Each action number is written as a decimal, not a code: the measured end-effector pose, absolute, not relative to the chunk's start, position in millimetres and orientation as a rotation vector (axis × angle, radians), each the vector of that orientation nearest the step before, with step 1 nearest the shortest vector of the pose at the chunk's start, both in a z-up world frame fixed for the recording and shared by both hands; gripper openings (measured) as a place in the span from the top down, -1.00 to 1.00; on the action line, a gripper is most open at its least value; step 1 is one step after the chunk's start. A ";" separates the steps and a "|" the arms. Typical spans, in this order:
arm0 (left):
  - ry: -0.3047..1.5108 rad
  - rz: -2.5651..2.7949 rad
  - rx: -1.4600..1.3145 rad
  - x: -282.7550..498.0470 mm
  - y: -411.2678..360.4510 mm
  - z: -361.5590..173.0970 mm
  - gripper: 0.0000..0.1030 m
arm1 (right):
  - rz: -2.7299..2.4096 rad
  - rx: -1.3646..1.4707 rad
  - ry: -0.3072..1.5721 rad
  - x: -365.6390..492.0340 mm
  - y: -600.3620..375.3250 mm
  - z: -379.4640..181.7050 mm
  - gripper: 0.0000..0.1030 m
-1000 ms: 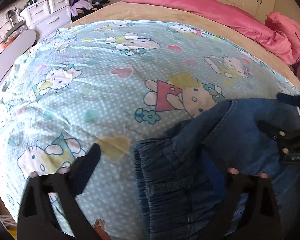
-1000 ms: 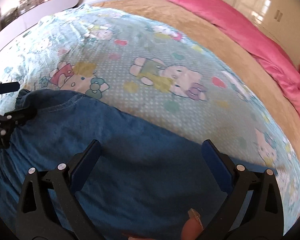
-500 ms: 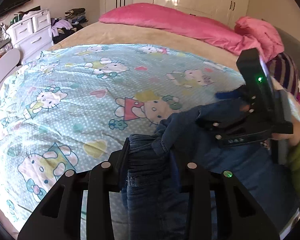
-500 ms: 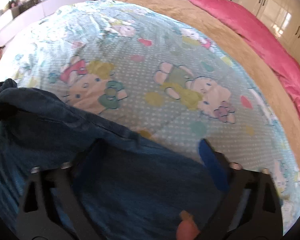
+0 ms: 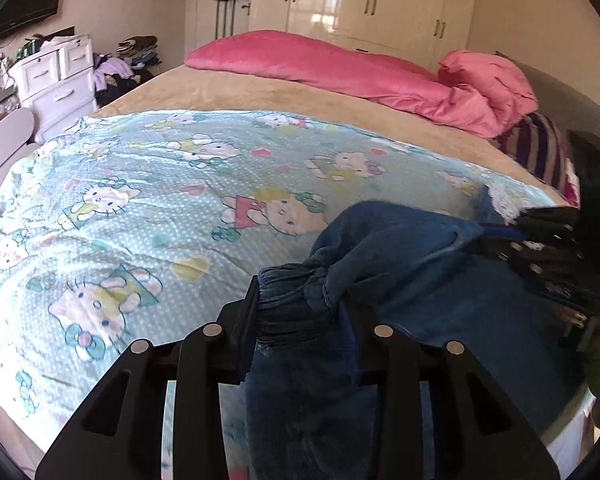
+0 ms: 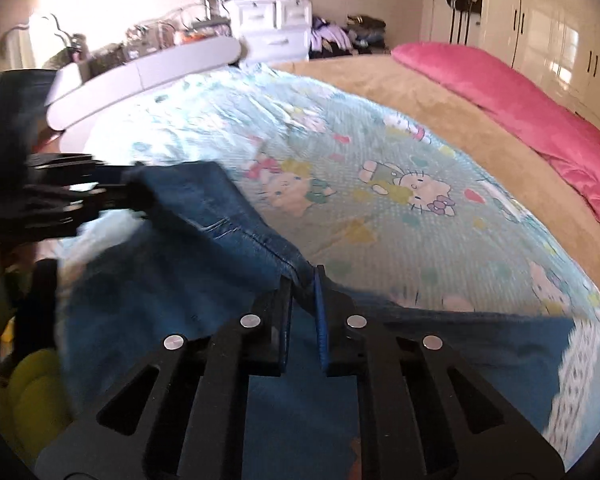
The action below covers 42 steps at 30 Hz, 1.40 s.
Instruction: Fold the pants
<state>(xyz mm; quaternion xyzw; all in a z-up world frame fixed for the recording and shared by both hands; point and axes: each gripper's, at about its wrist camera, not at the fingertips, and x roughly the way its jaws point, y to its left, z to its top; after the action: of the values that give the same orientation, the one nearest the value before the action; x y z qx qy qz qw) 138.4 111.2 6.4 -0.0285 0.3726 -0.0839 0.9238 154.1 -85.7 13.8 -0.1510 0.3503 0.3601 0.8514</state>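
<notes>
Presently, the denim pants (image 5: 440,280) are held lifted above the near edge of the bed (image 5: 260,92), over the cartoon-cat blanket (image 5: 160,200), with the rest of the fabric hanging below. The left tongs (image 5: 300,312) are closed on the gathered elastic waistband (image 5: 288,292), which is bunched thickly between the jaws. The right tongs (image 6: 302,304) are closed nearly fully on a thin seamed edge (image 6: 252,236) of the denim.

Denim of this kind is judged soft and limp but moderately heavy; sagging between the two grips is to be expected. Little slip is expected at the bunched waistband. The thin edge in the right tongs is judged more likely to pull out under load. For folding, holds at the waistband and at a seam are recommended, since doubled fabric resists slipping.
</notes>
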 end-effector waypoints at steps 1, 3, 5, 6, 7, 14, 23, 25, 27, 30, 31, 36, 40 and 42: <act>0.761 -0.186 -0.061 130.2 112.2 7.2 0.36 | 0.767 -0.319 0.732 137.6 -89.4 16.9 0.89; 0.761 -0.222 -0.070 114.9 113.8 8.5 0.36 | 0.788 -0.308 0.740 106.4 -93.7 19.1 0.89; 0.767 -0.244 -0.065 100.8 113.8 8.3 0.36 | 0.814 -0.297 0.759 77.6 -95.6 17.0 0.89; 0.769 -0.250 -0.059 95.0 114.6 7.3 0.36 | 0.828 -0.300 0.767 66.7 -95.2 15.8 0.89; 0.774 -0.257 -0.044 84.4 114.5 4.8 0.36 | 0.847 -0.303 0.772 54.7 -93.5 13.4 0.89; 0.877 -0.245 -0.044 50.5 126.3 -25.4 0.31 | 0.914 -0.300 0.899 5.2 -69.3 -30.8 0.89; 0.879 -0.179 -0.091 14.1 148.9 -6.5 0.10 | 0.922 -0.311 0.906 -7.0 -58.6 -36.1 0.86; 0.852 -0.162 -0.071 7.7 143.9 6.4 0.13 | 0.920 -0.323 0.903 -9.6 -57.0 -38.7 0.85; 0.817 -0.166 -0.057 2.6 137.4 19.6 0.17 | 0.911 -0.322 0.919 -9.6 -55.9 -42.2 0.85; 0.785 -0.236 -0.059 5.4 120.3 29.5 0.17 | 0.935 -0.318 0.934 -13.3 -57.1 -39.7 0.72; 0.802 -0.259 -0.039 12.6 108.7 23.4 0.17 | 0.944 -0.317 0.933 -16.6 -58.5 -36.1 0.59; 0.942 -0.251 -0.037 39.1 96.8 -26.8 0.36 | 0.928 -0.236 0.849 -18.5 -73.7 -7.9 0.51; 0.952 -0.250 -0.028 39.9 95.1 -42.9 0.36 | 0.837 -0.190 0.878 1.7 -74.6 -16.8 0.35; 0.947 -0.246 -0.015 39.3 92.7 -44.2 0.36 | 0.801 -0.177 0.959 13.5 -71.7 -32.1 0.34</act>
<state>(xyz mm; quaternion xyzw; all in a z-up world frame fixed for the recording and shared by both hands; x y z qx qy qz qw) 39.3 92.7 -44.2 -0.0072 0.4550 -0.1180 0.8826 13.5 -71.7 -32.1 -0.0830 0.4482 0.3744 0.8075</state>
